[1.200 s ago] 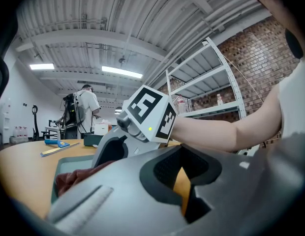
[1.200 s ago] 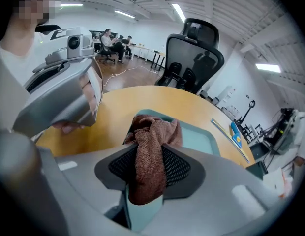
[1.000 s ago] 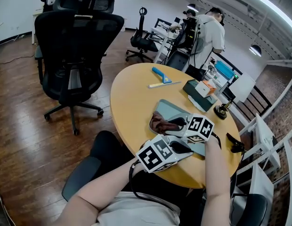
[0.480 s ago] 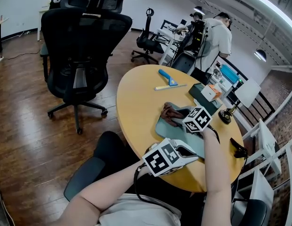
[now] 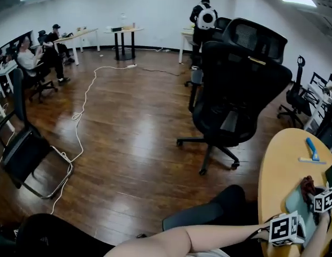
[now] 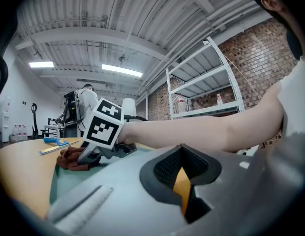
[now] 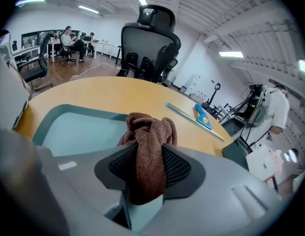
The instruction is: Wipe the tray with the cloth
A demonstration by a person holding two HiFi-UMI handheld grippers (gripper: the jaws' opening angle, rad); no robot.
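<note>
The brown cloth [image 7: 150, 141] hangs bunched between my right gripper's [image 7: 150, 168] jaws, which are shut on it. It rests on the pale green tray [image 7: 74, 127] that lies on the round wooden table [image 7: 103, 95]. In the head view the table is squeezed into the bottom right corner, with the cloth [image 5: 307, 185], the tray [image 5: 295, 203] and the right gripper [image 5: 312, 194] there. My left gripper [image 6: 184, 178] is shut on nothing and hovers at the tray's near end. Its view looks along the tray [image 6: 69, 181] at the cloth [image 6: 69, 157] under the right gripper [image 6: 88, 155].
A blue squeegee [image 7: 201, 117] lies on the table beyond the tray. A black office chair [image 5: 238, 84] stands by the table's left side. White cable [image 5: 80, 116] runs across the wooden floor. People sit at desks [image 5: 35, 58] far back, and another stands by equipment [image 7: 270, 112].
The head camera has swung sharply left, so the room fills the view and the table sits at the right edge. Before that, the right gripper slid the cloth farther up the tray.
</note>
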